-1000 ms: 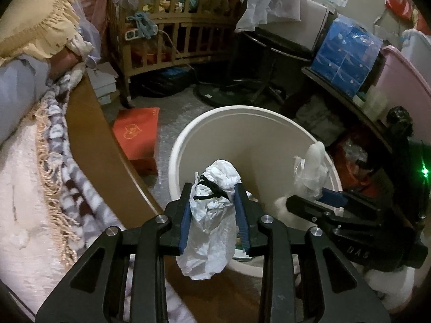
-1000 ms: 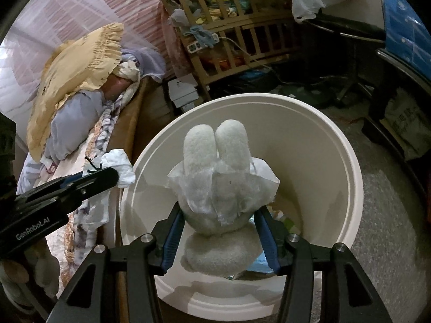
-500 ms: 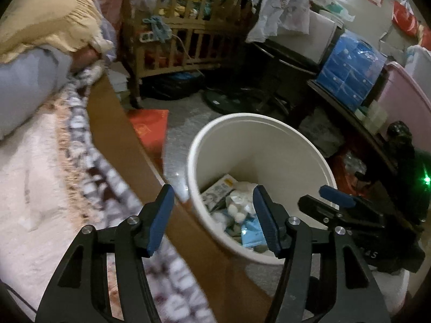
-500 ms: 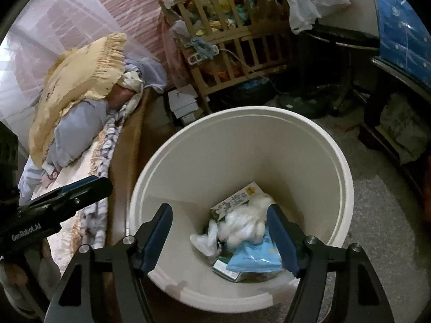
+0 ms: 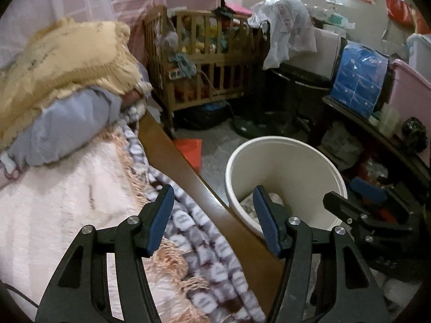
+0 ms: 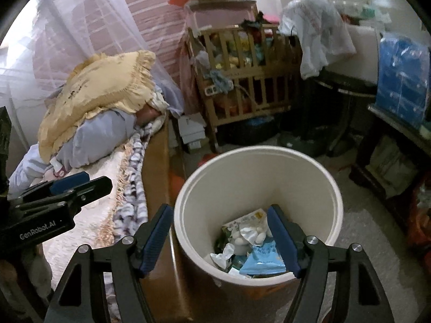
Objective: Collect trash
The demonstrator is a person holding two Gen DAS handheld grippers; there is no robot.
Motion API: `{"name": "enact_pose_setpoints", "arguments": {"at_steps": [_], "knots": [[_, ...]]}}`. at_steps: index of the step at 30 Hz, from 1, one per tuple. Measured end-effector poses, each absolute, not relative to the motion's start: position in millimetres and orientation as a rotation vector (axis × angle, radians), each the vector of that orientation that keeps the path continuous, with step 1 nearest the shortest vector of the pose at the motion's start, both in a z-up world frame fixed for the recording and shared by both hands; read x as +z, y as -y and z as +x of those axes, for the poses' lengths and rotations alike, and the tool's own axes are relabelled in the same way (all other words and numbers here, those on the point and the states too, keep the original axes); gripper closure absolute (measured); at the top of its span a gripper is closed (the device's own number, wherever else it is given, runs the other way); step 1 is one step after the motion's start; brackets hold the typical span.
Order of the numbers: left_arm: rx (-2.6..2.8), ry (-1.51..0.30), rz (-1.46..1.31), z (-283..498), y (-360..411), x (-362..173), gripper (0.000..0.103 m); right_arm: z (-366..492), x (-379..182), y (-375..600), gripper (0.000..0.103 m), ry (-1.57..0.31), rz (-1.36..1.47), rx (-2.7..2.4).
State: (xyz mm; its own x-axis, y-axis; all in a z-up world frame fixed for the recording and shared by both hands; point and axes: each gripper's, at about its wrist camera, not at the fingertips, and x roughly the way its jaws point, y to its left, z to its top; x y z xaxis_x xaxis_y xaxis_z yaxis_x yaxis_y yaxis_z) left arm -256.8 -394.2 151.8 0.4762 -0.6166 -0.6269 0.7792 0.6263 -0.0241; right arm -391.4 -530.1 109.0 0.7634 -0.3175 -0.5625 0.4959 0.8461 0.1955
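Note:
A cream round trash bin (image 6: 317,167) stands on the floor beside the bed; it also shows in the left wrist view (image 5: 285,145). Inside lie crumpled white wrappers (image 6: 249,235), a blue packet (image 6: 262,262) and a printed carton (image 6: 242,219). My right gripper (image 6: 219,239) is open and empty, over the bin's near left rim. My left gripper (image 5: 211,215) is open and empty, over the bed's wooden edge (image 5: 188,169), left of the bin. The left gripper also shows at the left of the right wrist view (image 6: 67,188).
The bed carries a patterned fringed blanket (image 5: 194,231), a yellow pillow (image 6: 102,88) and a blue-grey bundle (image 5: 67,123). A wooden crib (image 6: 247,75) stands behind. A red box (image 5: 190,148) lies on the floor. Dark shelves with blue packs (image 5: 358,80) line the right side.
Both grippers opened and dropped their white trash bundles into the bin. Both then pulled back and left; the bin now looks smaller and further right.

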Motion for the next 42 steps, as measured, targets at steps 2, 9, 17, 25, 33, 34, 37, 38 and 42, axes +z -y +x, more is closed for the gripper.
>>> {"name": "enact_pose_setpoints", "arguments": {"at_steps": [2,9,17,25,33,34,37,38,42], "knots": [[-0.873,-0.622,0.278,-261,388,159,0.043,-396,118,522,0.029,-0.524,0.332,-0.461],[-0.871,-0.554,0.234,-271,365,181,0.043,-407,150,497,0.028,-0.461,0.27,-0.499],[-0.865,-0.526,0.2,-272,349,193,0.044,-412,172,481,0.025,-0.414,0.217,-0.519],[-0.857,-0.501,0.18,-274,342,197,0.043,-413,180,472,0.024,-0.398,0.2,-0.528],[-0.86,-0.488,0.182,-277,341,197,0.043,-413,182,470,0.022,-0.395,0.199,-0.527],[-0.861,-0.488,0.182,-277,342,197,0.043,-413,182,470,0.021,-0.396,0.199,-0.527],[-0.863,-0.489,0.18,-277,342,197,0.043,-413,182,470,0.021,-0.397,0.198,-0.526],[-0.864,-0.489,0.179,-277,342,197,0.043,-413,182,470,0.021,-0.396,0.198,-0.527],[-0.867,-0.489,0.177,-278,343,197,0.043,-413,182,470,0.021,-0.398,0.199,-0.526]]}}
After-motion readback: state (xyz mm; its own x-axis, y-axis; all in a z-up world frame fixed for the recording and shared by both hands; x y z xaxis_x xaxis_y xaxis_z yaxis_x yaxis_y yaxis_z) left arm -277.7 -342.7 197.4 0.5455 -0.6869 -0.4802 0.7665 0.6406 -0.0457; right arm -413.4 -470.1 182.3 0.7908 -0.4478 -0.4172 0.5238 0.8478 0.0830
